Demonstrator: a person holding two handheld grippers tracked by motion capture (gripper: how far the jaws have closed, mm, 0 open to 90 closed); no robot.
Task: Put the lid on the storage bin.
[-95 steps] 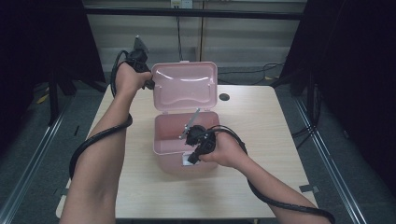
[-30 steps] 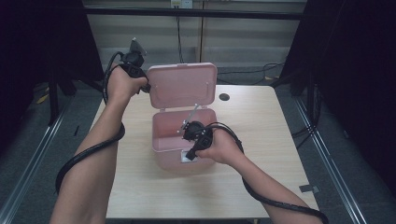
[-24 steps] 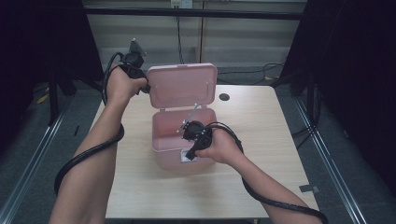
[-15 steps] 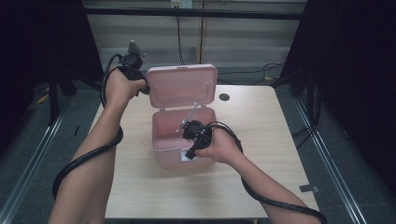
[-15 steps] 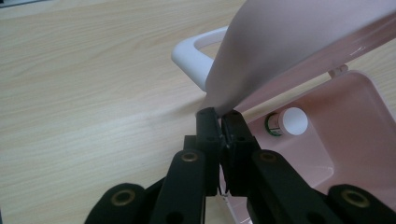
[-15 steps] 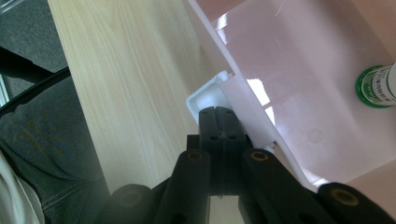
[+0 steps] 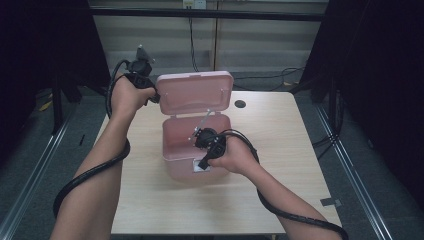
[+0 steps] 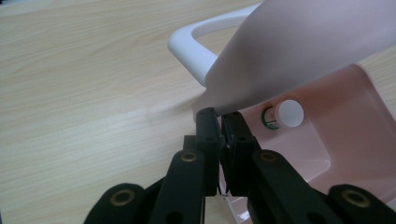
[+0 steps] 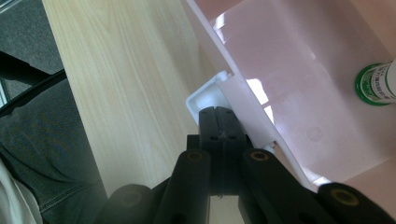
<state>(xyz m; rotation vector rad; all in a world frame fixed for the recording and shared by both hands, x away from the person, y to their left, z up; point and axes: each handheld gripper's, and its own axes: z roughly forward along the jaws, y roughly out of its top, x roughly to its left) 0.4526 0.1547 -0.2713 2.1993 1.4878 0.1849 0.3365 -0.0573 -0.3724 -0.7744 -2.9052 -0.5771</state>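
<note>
Pink box [image 7: 195,150] standing near the middle of the surface [image 7: 280,150], a little toward its left edge, lid [image 7: 195,92] raised and leaning toward the far edge. Left gripper [image 8: 219,123] up at the lid's left edge, jaws clenched tight, tips at the lid's rim beside the white handle [image 8: 194,44]; whether the thin rim is actually pinched cannot be told, since the jaws look closed flat on each other. Right gripper [image 9: 223,119] at the box's near wall, jaws likewise clenched, tips against the white latch tab [image 9: 205,95] at the front rim, seemingly steadying the base. Inside, a small bottle with a green label and white cap [image 8: 282,115] lying on the box floor, also seen at the right of the right gripper view [image 9: 380,84].

Step in hand, by the look of it: holding the box open, base pinned, lid propped up. Next move, likely either swinging the lid down to close or freeing one gripper to reach the bottle. Either way, needs a steady base, a slow arc about the hinge, and jaws kept clear of the rim.
</note>
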